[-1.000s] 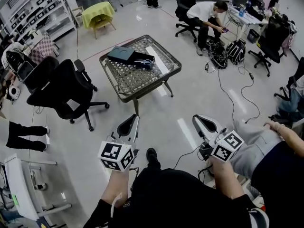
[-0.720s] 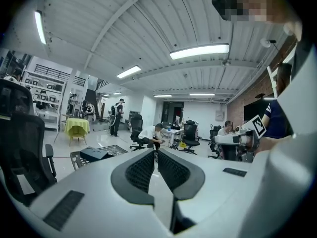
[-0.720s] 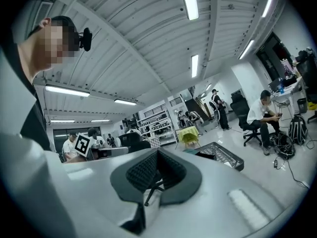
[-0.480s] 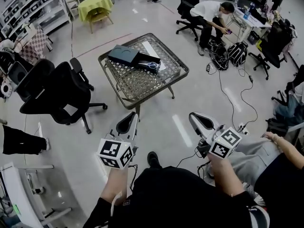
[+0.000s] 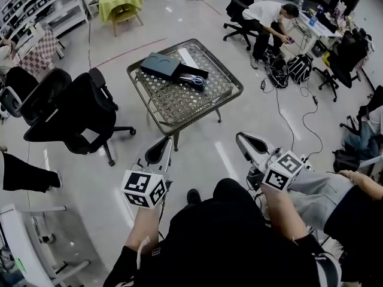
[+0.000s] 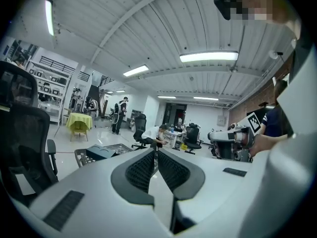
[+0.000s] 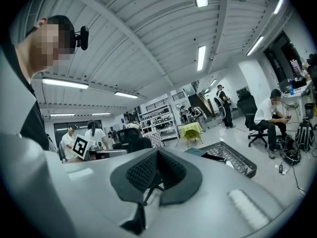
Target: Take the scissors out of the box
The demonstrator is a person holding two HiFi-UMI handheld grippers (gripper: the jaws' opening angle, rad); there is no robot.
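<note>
A metal mesh table [image 5: 222,94] stands a few steps ahead on the floor. On it lies a dark box [image 5: 160,64], and beside it an open dark tray holds blue-handled scissors [image 5: 192,79]. My left gripper [image 5: 160,150] and right gripper [image 5: 245,143] are held side by side in the air, well short of the table. Both point toward it. In the left gripper view the left gripper [image 6: 156,151] has its pads together with nothing between them, the table [image 6: 85,156] far beyond. The right gripper [image 7: 157,152] is likewise shut and empty, with the table [image 7: 237,163] to its right.
Two black office chairs [image 5: 72,109] stand left of the table. A person [image 5: 266,17] sits on a chair at the back right, with bags and cables [image 5: 287,109] on the floor nearby. A yellow-covered table [image 5: 121,3] and shelves are at the back left. Another person's arm [image 5: 359,184] is close at my right.
The table has come nearer in the head view as I walk toward it. Both grippers have travelled forward with me, staying shut and side by side.
</note>
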